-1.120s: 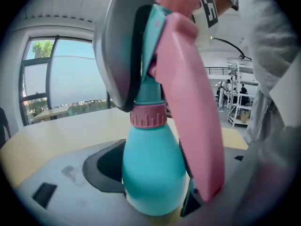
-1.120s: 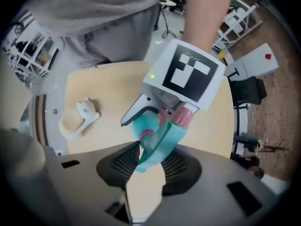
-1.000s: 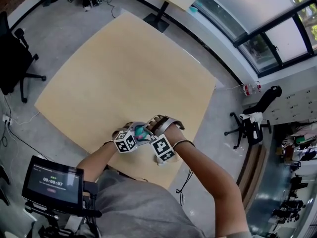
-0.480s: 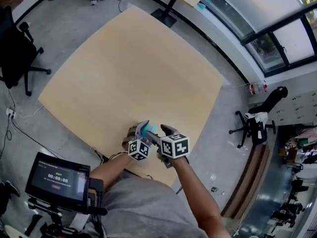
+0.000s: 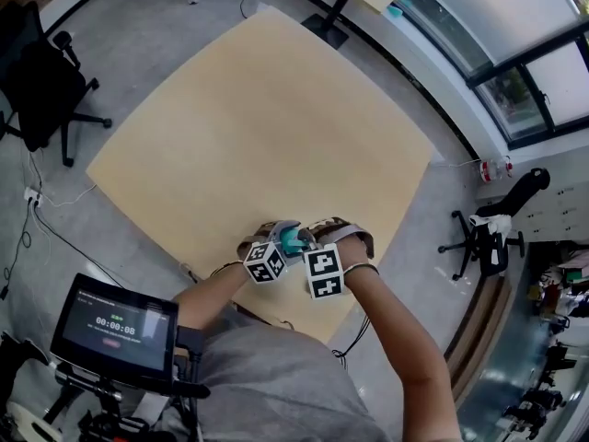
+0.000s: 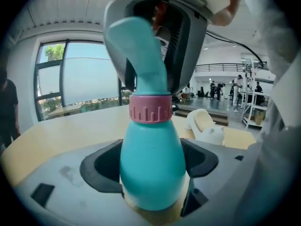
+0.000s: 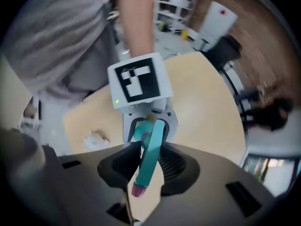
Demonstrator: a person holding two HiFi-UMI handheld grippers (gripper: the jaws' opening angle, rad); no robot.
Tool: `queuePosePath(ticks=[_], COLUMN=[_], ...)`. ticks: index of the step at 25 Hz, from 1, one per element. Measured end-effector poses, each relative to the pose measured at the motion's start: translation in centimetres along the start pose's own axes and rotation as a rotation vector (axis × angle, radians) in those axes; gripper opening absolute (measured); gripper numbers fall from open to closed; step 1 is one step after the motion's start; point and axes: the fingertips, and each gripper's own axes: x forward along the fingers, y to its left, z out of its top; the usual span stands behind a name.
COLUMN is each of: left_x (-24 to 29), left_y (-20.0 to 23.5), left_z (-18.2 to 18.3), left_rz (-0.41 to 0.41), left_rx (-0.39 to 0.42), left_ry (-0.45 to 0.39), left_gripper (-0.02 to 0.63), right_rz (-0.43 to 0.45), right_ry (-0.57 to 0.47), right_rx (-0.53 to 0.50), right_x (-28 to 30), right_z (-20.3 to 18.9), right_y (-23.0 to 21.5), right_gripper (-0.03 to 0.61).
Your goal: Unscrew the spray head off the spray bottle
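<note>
At the 6 o'clock edge of the table (image 5: 258, 118), close by the person, the left claw (image 6: 151, 171) hugs the fat belly of the blue-green spray bottle (image 6: 150, 145), and at its 3 o'clock the right claw (image 7: 146, 161) is closing on the spray head (image 7: 150, 147).

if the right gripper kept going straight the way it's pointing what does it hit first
The spray head sits between its closing jaws. Straight on, the right gripper would probably meet the bottle, held in the left gripper just beyond; depth is unclear.
</note>
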Motion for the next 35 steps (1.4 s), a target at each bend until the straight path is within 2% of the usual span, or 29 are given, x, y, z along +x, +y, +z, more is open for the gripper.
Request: queuePosePath(ticks=[1, 2, 3, 4, 5, 6, 7, 9, 11, 12, 13, 14, 15, 16, 17, 19, 22, 24, 26, 27, 28, 29, 30, 31, 35], left_x=[0.0, 0.0, -0.1, -0.2, -0.3, -0.3, -0.3, -0.3, -0.5, -0.7, -0.8, -1.0, -1.1, -1.1, -1.1, -1.1, -0.8, -0.8, -0.7, -0.7, -0.6, -0.6, -0.6, -0.6, -0.3], left_y=[0.0, 0.0, 0.1, 0.1, 0.2, 0.3, 0.4, 0.8, 1.2, 1.4, 1.6, 1.7, 1.9, 1.9, 2.0, 2.0, 2.0, 1.8, 1.4, 1.2, 0.9, 0.8, 0.7, 0.7, 0.9], left_z=[-0.1, -0.2, -0.4, -0.5, -0.6, -0.6, -0.5, -0.1, 0.1, 0.1, 0.1, 0.1, 0.1, 0.1, 0.0, 0.1, 0.1, 0.0, -0.2, -0.2, -0.3, -0.4, -0.4, -0.4, 0.1], left_rz=[-0.025, -0.042, -0.052, -0.055, -0.049, -0.036, -0.016, 0.035, 0.094, 0.124, 0.154, 0.181, 0.205, 0.222, 0.234, 0.237, 0.185, 0.124, 0.048, 0.008, -0.028, -0.053, -0.067, -0.070, -0.038], left_rx=[0.001, 0.000, 0.002, 0.005, 0.004, -0.002, -0.013, -0.045, -0.076, -0.090, -0.103, -0.115, -0.126, -0.135, -0.142, -0.149, -0.130, -0.096, -0.064, -0.046, -0.031, -0.021, -0.015, -0.013, -0.037], left_ry=[0.000, 0.001, 0.002, 0.005, 0.007, 0.008, 0.005, -0.006, -0.016, -0.018, -0.019, -0.018, -0.016, -0.012, -0.010, -0.010, -0.018, -0.021, -0.022, -0.020, -0.015, -0.009, -0.004, -0.001, -0.009], left_gripper=[0.347, 0.347, 0.347, 0.347, 0.347, 0.347, 0.347, 0.347, 0.348, 0.348, 0.348, 0.348, 0.348, 0.348, 0.348, 0.348, 0.350, 0.350, 0.350, 0.351, 0.351, 0.351, 0.353, 0.353, 0.353], right_rz=[-0.026, -0.051, -0.079, -0.107, -0.136, -0.169, -0.205, -0.276, -0.333, -0.355, -0.364, -0.355, -0.328, -0.290, -0.246, -0.162, -0.110, -0.089, -0.080, -0.087, -0.095, -0.099, -0.103, -0.112, -0.145], right_ry=[0.038, 0.062, 0.065, 0.046, 0.013, -0.022, -0.056, -0.171, -0.421, -0.566, -0.681, -0.741, -0.739, -0.685, -0.599, -0.442, -0.367, -0.299, -0.184, -0.113, -0.048, -0.006, 0.005, -0.004, -0.085], right_rx=[-0.166, -0.292, -0.366, -0.376, -0.315, -0.189, -0.011, 0.453, 0.954, 1.161, 1.316, 1.421, 1.480, 1.501, 1.487, 1.376, 1.100, 0.834, 0.480, 0.275, 0.094, -0.024, -0.064, -0.045, 0.207], right_x=[0.3, 0.5, 0.7, 0.7, 0.6, 0.2, -0.5, -2.7, -6.2, -7.8, -8.8, -8.9, -8.1, -6.7, -4.9, -1.5, 0.3, 0.3, 0.6, 0.9, 1.4, 1.9, 2.2, 2.3, 0.0], right_z=[0.1, 0.2, 0.3, 0.4, 0.1, -0.6, -1.8, -4.6, -5.6, -5.1, -4.3, -3.2, -2.0, -0.9, -0.1, 0.7, 1.2, 0.9, -0.3, -1.1, -2.0, -2.7, -3.2, -3.3, -3.5], right_y=[-0.1, -0.2, -0.2, -0.3, -0.7, -1.3, -2.1, -3.8, -5.4, -5.9, -6.2, -6.1, -5.7, -4.9, -3.9, -2.1, -0.9, -0.4, 0.2, 0.5, 0.7, 0.8, 0.6, 0.3, -0.6], right_gripper=[0.115, 0.117, 0.120, 0.123, 0.124, 0.124, 0.130, 0.203, 0.243, 0.250, 0.252, 0.253, 0.255, 0.256, 0.256, 0.251, 0.244, 0.233, 0.211, 0.189, 0.112, 0.094, 0.094, 0.094, 0.097])
